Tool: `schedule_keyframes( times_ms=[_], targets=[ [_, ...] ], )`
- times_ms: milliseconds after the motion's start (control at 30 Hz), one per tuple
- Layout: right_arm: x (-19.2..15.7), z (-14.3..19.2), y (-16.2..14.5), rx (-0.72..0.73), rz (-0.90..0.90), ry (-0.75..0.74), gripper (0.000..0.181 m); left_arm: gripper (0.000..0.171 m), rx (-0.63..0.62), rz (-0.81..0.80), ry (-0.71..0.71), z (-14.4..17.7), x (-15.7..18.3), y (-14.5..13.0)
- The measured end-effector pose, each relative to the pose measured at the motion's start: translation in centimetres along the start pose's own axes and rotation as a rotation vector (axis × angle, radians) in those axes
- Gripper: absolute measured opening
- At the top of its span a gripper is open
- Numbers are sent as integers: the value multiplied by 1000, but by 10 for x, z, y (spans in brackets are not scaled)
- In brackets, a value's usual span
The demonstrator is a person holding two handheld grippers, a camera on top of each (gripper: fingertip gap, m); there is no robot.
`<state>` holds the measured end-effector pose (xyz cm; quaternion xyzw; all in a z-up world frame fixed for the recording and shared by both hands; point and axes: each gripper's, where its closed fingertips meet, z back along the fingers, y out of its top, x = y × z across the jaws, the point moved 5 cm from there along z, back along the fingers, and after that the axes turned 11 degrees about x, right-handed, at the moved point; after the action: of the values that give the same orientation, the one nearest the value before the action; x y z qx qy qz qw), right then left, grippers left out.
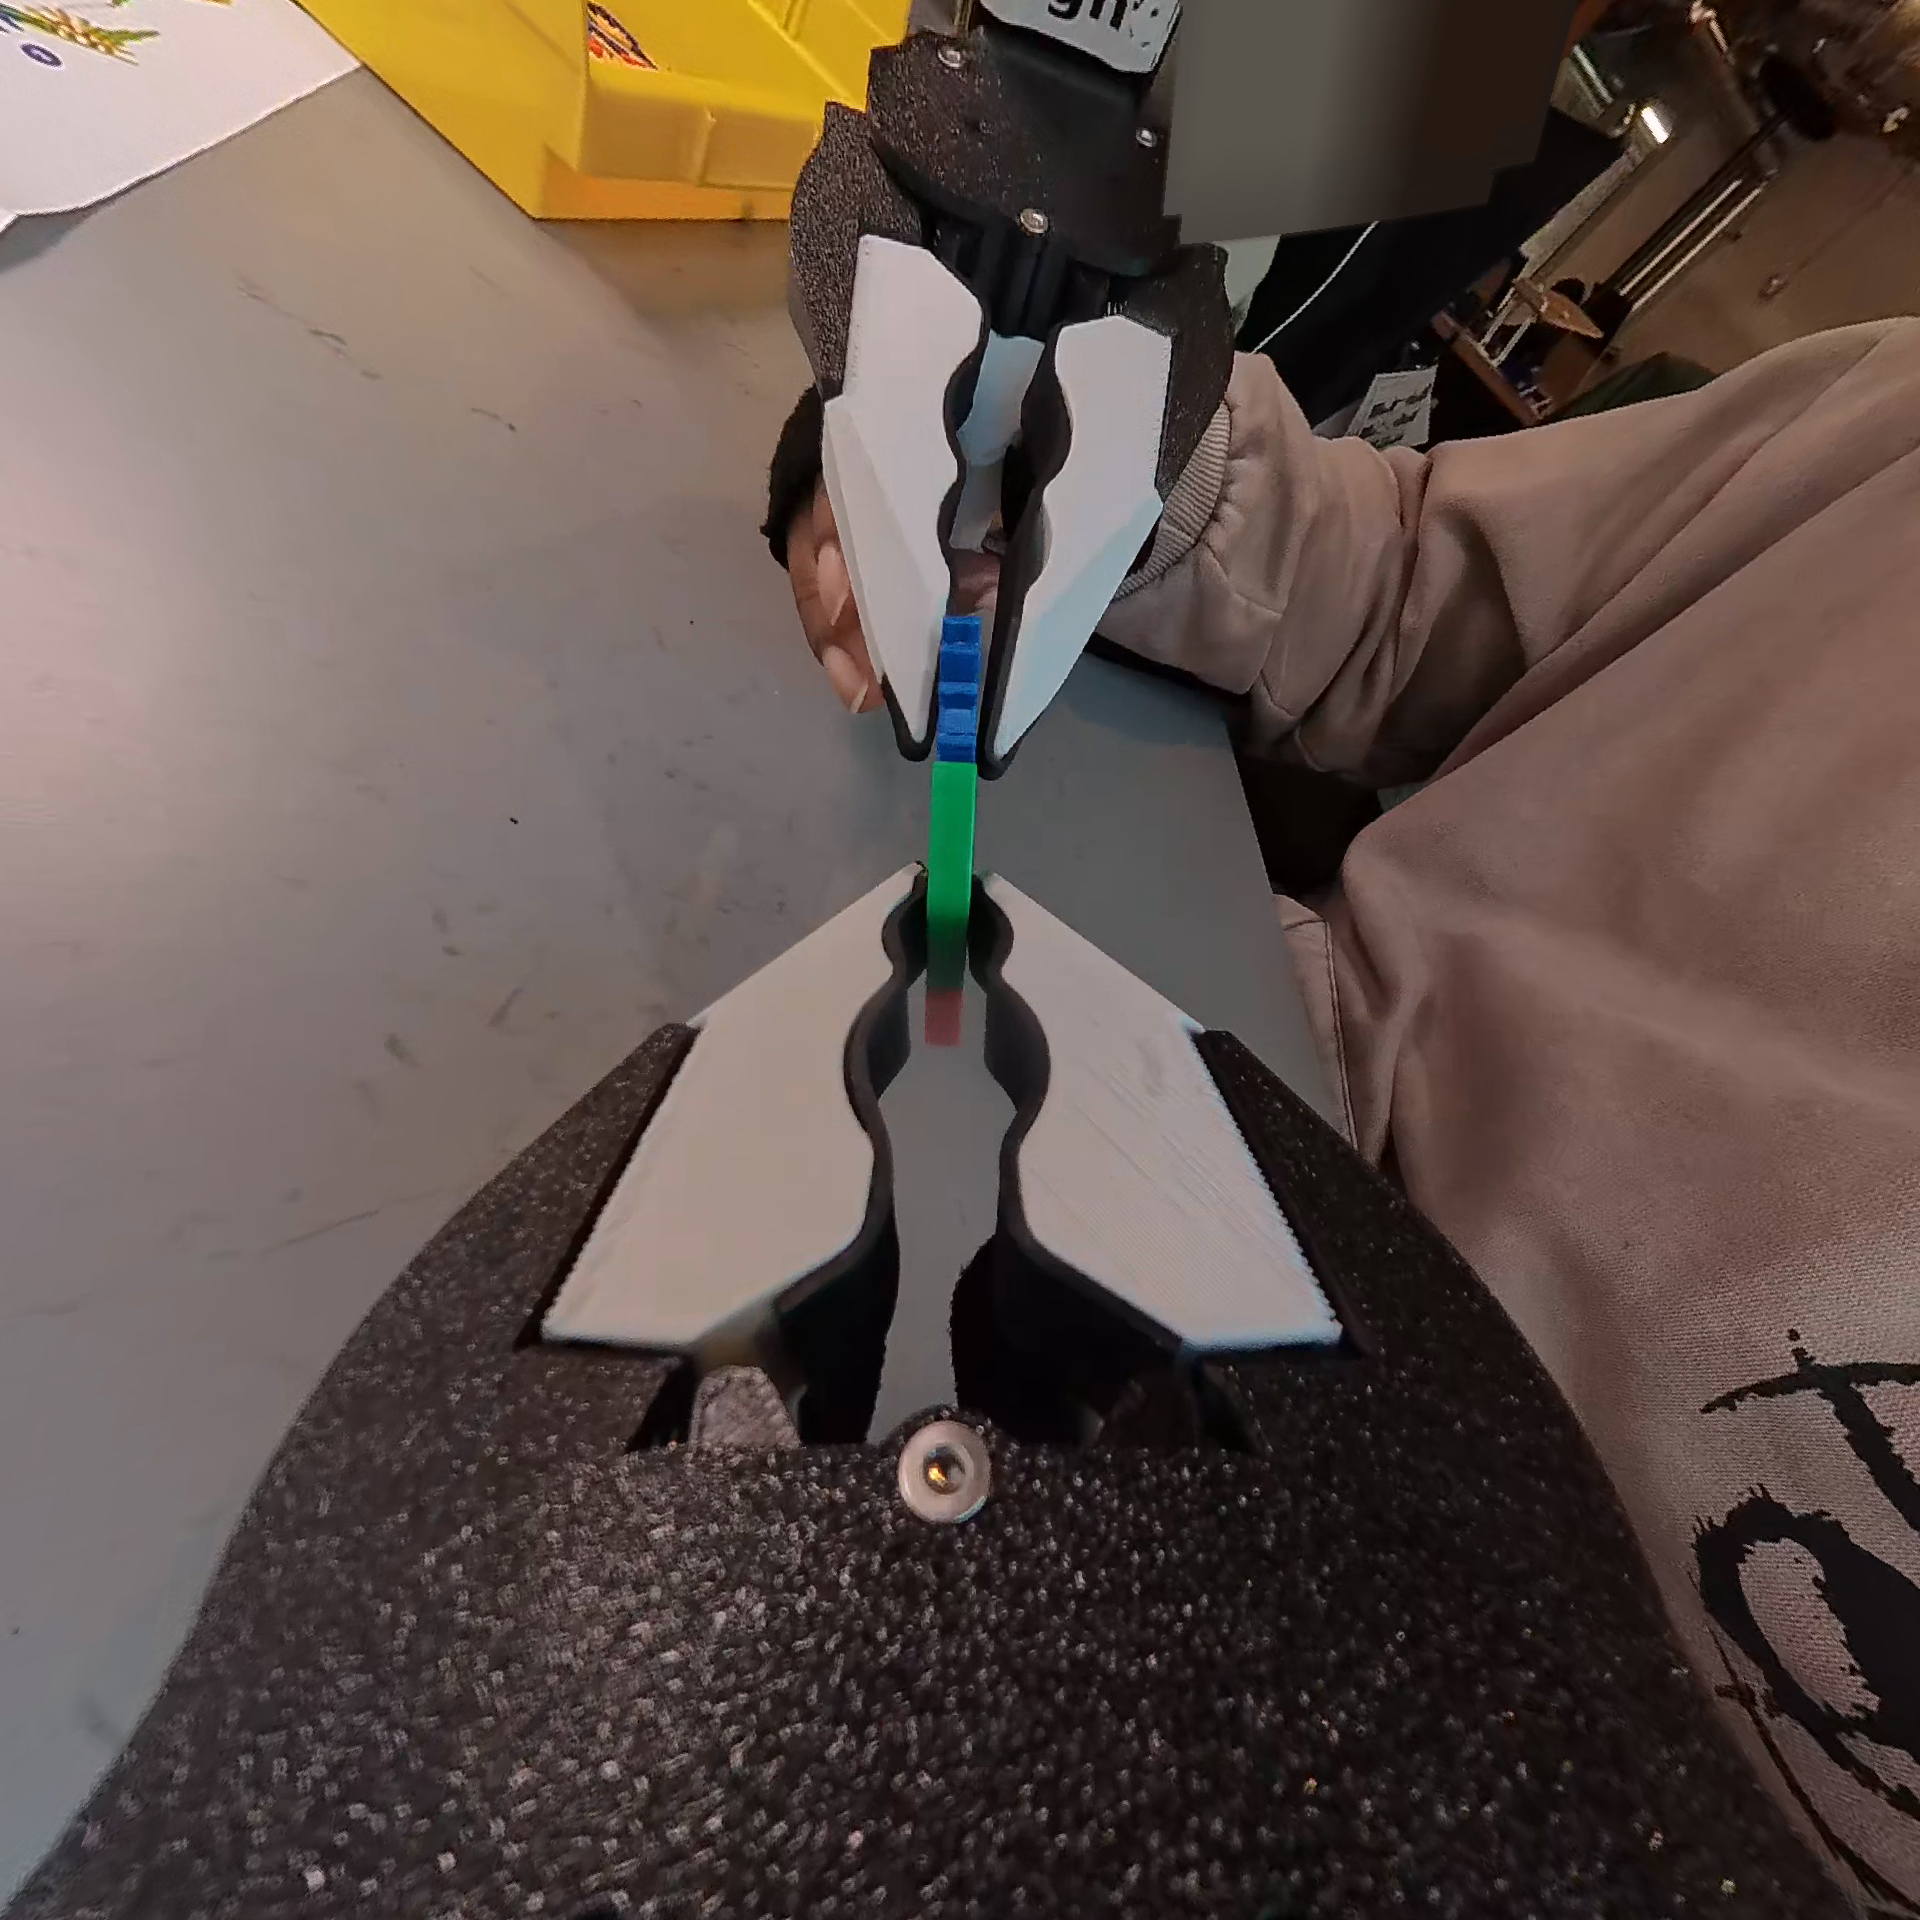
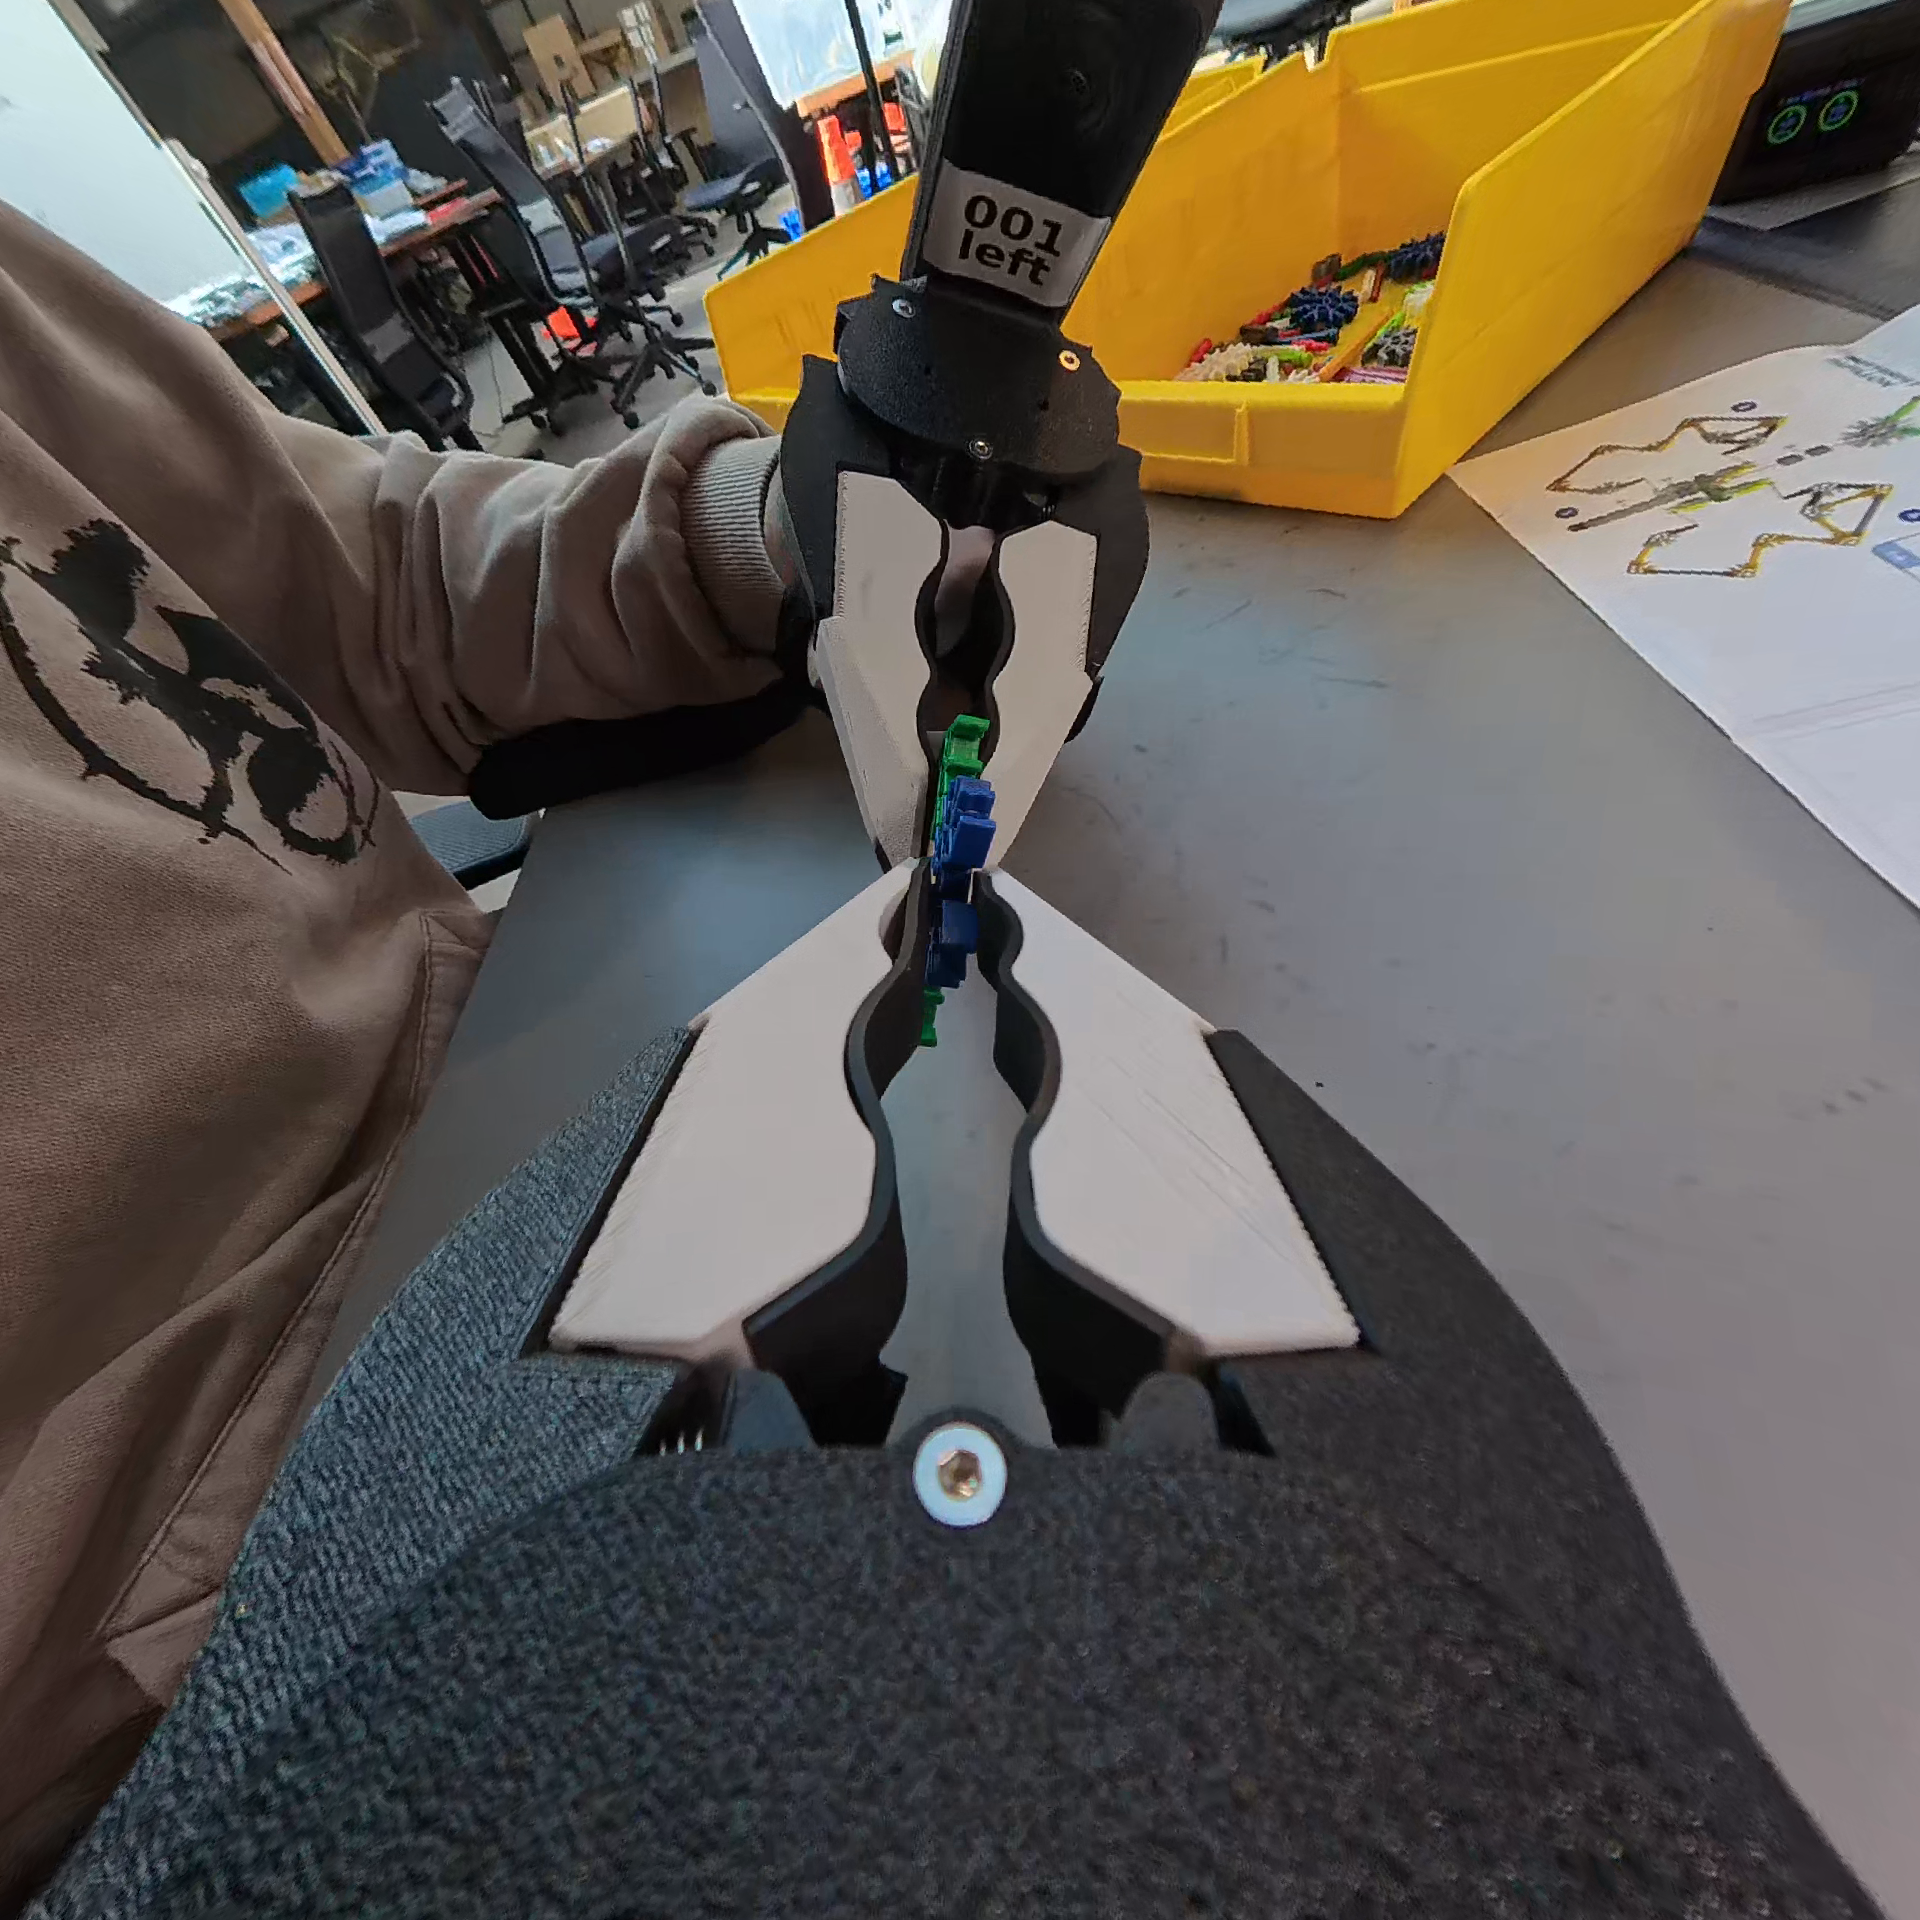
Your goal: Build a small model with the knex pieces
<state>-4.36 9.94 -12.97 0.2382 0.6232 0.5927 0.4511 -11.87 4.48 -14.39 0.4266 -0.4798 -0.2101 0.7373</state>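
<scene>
In the left wrist view my left gripper (image 1: 951,883) is shut on a flat green plastic piece (image 1: 953,831) with a red bit (image 1: 943,1016) at its near end. The right gripper (image 1: 951,748) faces it from above, shut on a blue toothed connector (image 1: 958,686). Blue and green meet end to end between the two sets of fingertips. In the right wrist view my right gripper (image 2: 951,878) is shut on the blue connector (image 2: 961,821), and the left gripper (image 2: 945,857) opposite holds the green piece (image 2: 961,740). Both are held above the grey table (image 2: 1351,831).
A yellow bin (image 2: 1351,447) with several small coloured building pieces (image 2: 1340,322) stands at the back, also in the left wrist view (image 1: 665,125). A printed instruction sheet (image 2: 1766,582) lies on the right. The person's beige sleeves (image 2: 540,582) flank the table's near edge. Less than 4 cm separates the two grippers' tips.
</scene>
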Motion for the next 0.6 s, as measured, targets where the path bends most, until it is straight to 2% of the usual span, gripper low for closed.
schedule_keyframes(
  times_ms=[133, 367, 600],
  targets=[
    [-1, 1, 1, 4, -1, 0, 6, 5, 27, -12, -7, 1, 1, 3],
    [5, 5, 12, 97, -21, -73, 5, 7, 190, 31, 23, 7, -3, 21],
    [24, 5, 19, 142, 69, -299, 7, 6, 306, -5, 262, 8, -16, 33]
  ],
)
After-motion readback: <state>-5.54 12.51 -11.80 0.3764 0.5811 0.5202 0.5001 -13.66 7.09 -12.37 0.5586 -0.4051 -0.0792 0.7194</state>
